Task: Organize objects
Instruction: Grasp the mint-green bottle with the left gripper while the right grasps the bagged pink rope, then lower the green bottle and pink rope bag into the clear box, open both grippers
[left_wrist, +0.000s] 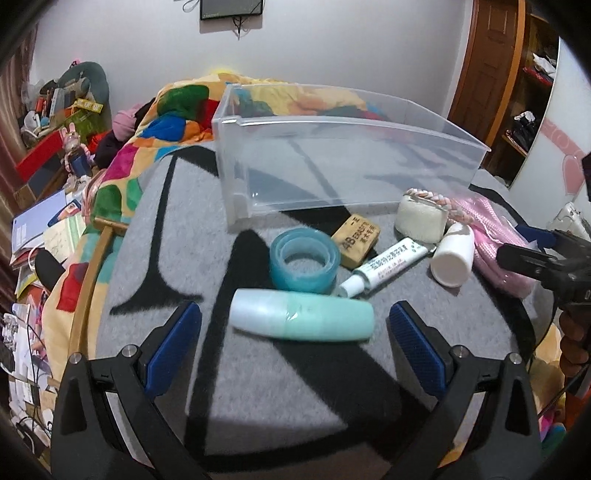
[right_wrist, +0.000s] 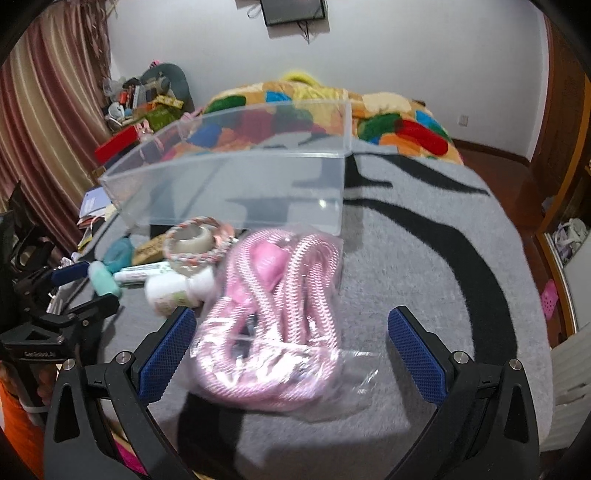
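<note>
Clear bin empty at rear, items heaped in front for sorting: left gripper, jaws apart, straddles mint bottle; right gripper, jaws apart, over bagged pink rope.

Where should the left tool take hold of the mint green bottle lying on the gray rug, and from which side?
Grip the mint green bottle across its narrow width near mid-length. It lies on its side, crosswise between the open left tool fingers, too long for them to span end to end. So probably turn the tool a quarter turn and come down from above; the blue tape roll sits close behind.
</note>
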